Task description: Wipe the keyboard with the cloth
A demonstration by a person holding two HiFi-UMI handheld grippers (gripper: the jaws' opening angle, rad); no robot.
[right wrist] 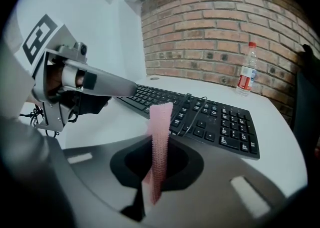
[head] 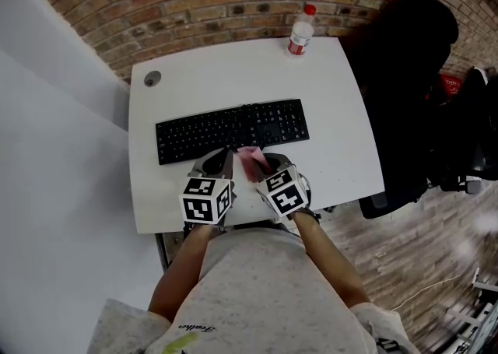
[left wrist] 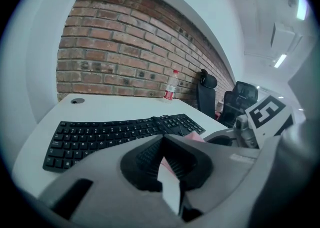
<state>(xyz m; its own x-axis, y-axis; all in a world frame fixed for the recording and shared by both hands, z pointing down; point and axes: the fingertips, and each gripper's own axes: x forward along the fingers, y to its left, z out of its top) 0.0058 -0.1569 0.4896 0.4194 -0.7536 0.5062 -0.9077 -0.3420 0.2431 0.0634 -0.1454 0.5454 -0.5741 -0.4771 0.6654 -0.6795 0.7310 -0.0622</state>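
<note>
Right tool (right wrist: 158, 147) pinching pink cloth (right wrist: 161, 118), black keyboard (right wrist: 222, 128) just ahead

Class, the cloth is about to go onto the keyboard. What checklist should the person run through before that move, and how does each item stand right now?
1. Cloth firmly held: ok. It stands upright, pinched between the jaws of the right claw.
2. Left claw out of the way: ok. It is shut, empty, and beside the cloth without touching it.
3. Keys free for wiping: not ok. A black cable lies across the keyboard.
4. Bottle clear of the wiping path: ok. It stands at the far edge of the table, apart from the keyboard.
5. Cloth already touching the keys: cannot tell.
</note>
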